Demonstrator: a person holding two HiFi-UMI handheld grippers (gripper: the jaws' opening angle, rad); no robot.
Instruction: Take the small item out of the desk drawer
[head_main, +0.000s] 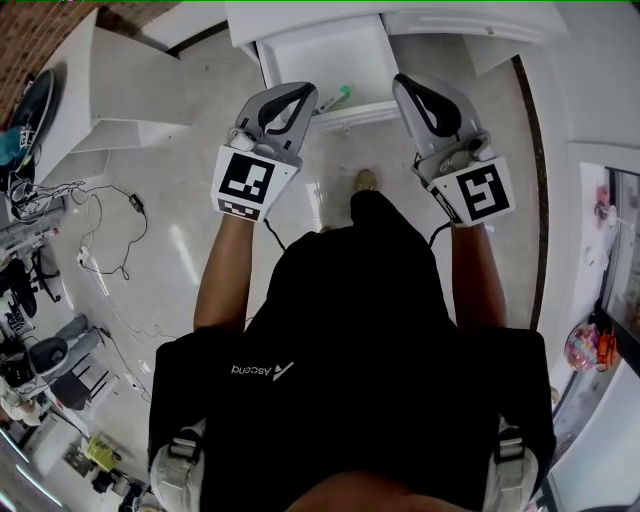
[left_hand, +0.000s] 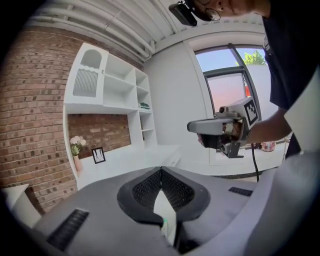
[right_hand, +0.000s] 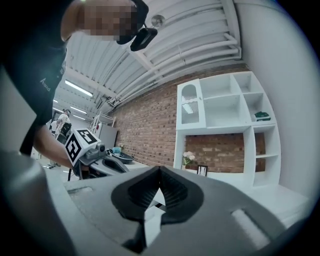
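The white desk drawer (head_main: 300, 62) stands pulled out at the top of the head view. A small item with a green cap (head_main: 336, 98) lies inside it near the front edge (head_main: 362, 114). My left gripper (head_main: 303, 100) hovers over the drawer's front left, just left of the item, jaws shut and empty. My right gripper (head_main: 405, 86) is held at the drawer's front right corner, also shut with nothing in it. In the left gripper view the pads (left_hand: 150, 190) meet at the tip, and the right gripper (left_hand: 223, 133) shows ahead. The left gripper (right_hand: 94, 155) appears in the right gripper view.
A white shelf unit (right_hand: 225, 115) stands against a brick wall (right_hand: 150, 125), with a flower vase (left_hand: 76, 147) and small frame (left_hand: 98, 155) on a white top. Cables (head_main: 105, 235) trail over the floor at left. My shoe (head_main: 366, 180) is below the drawer.
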